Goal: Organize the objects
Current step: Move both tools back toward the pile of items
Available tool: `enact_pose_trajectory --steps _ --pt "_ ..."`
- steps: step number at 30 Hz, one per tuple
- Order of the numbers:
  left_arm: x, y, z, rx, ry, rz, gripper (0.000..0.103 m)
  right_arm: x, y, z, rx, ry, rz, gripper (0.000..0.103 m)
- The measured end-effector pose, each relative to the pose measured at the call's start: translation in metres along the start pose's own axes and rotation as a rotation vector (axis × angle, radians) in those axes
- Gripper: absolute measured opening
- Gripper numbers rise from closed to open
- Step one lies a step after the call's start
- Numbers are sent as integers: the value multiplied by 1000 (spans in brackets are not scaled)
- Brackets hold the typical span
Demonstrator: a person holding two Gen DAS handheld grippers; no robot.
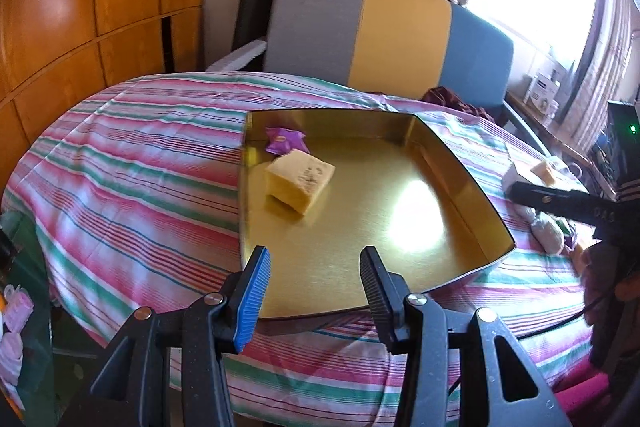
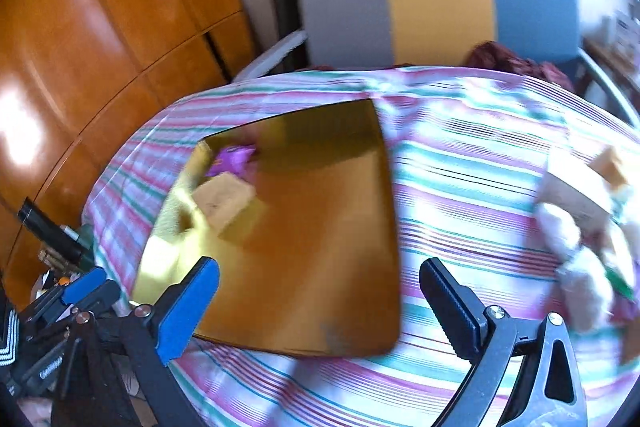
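Currently: left hand-held gripper (image 1: 314, 269) partly open, empty, above gold tray (image 1: 460, 183) near edge; right hand-held gripper (image 2: 320, 285) wide open, empty. Yellow sponge block (image 1: 299, 183) and purple packet (image 1: 284, 140) inside tray on striped worktop (image 1: 140, 167).

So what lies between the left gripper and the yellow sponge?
Only bare gold tray floor between left gripper and yellow sponge; left wrist view shows it.
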State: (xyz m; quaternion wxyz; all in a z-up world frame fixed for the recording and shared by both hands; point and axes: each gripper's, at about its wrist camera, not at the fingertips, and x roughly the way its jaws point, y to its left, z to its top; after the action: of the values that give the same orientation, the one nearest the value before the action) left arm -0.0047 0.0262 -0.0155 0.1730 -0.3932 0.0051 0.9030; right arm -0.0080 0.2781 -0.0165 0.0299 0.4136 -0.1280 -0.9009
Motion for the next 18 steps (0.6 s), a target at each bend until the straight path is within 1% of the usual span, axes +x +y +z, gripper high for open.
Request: enact_pose_trajectory --steps 4,8,12,15,18 --pt "3 -17 4 38 1 -33 47 -24 -48 -3 59 -22 -90 102" --pt "4 -42 12 94 -10 -81 47 -55 -109 -5 144 -66 -200 102" --pt "9 -74 20 157 -9 -131 47 -94 -177 -8 295 -151 -304 103" --pt "14 -104 27 202 10 -193 47 -119 -224 -17 413 -217 -397 103" --pt "21 -140 30 263 29 -249 47 -130 -261 -29 497 -241 -457 103"
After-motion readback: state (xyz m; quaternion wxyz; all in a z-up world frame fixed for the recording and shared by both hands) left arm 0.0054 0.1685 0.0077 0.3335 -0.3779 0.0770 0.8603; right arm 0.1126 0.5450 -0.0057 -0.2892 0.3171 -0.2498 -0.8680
